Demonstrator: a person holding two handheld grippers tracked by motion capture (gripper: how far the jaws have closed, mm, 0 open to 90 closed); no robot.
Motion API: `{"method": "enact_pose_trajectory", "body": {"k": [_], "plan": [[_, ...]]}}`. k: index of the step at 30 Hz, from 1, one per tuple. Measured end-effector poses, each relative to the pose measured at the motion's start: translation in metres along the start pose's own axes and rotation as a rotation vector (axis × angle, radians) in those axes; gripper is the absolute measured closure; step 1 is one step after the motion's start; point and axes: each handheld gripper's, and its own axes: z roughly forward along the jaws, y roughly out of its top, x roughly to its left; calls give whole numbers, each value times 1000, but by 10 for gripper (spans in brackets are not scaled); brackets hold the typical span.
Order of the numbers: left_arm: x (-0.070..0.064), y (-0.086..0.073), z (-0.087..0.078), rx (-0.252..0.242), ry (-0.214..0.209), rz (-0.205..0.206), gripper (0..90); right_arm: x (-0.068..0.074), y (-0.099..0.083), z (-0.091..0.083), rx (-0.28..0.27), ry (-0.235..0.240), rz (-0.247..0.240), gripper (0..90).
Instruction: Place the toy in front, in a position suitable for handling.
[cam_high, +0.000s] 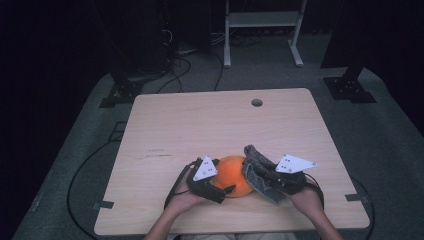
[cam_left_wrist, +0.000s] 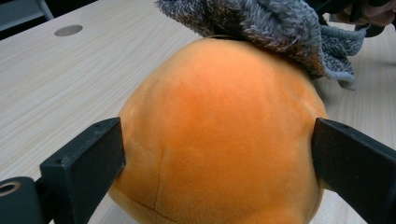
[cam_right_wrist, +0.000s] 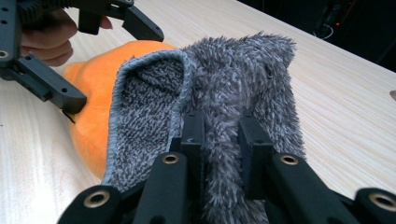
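Near table's (cam_high: 165, 120) front edge, left tongs (cam_left_wrist: 217, 154) squeeze orange plush (cam_left_wrist: 219, 135) (right tongs (cam_right_wrist: 222, 135) pinch grey cloth (cam_right_wrist: 233, 84)).

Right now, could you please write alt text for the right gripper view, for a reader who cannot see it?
The right hand-held gripper pinches a fold of a fuzzy grey knitted cloth between its two black jaws. Behind the cloth, an orange plush ball rests on the pale wooden table, with the left hand-held gripper clasping it, one jaw on either side.

Plush ball (cam_left_wrist: 219, 135) base (btm edge) cut off
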Motion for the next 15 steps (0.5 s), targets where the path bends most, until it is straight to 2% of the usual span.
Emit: {"method": "enact_pose_trajectory", "body": {"k": [1, 4, 7, 10, 13, 15], "plan": [[0, 0, 0, 2, 1, 2, 31, -1, 0, 0, -1, 11, 3, 739], [-1, 0, 0, 9, 0, 2, 30, -6, 0, -1, 6, 64, 58, 738], [0, 0, 1, 19, -5, -9, 30, -6, 3, -4, 0, 69, 108, 754], [0, -1, 2, 33, -12, -13, 30, 3, 11, -4, -16, 60, 91, 766], [-1, -2, 3, 54, -13, -2, 30, 14, 18, 1, 15, 63, 94, 769], [0, -2, 3, 52, -16, -2, 31, 15, 18, 3, 28, 67, 106, 773]]}}
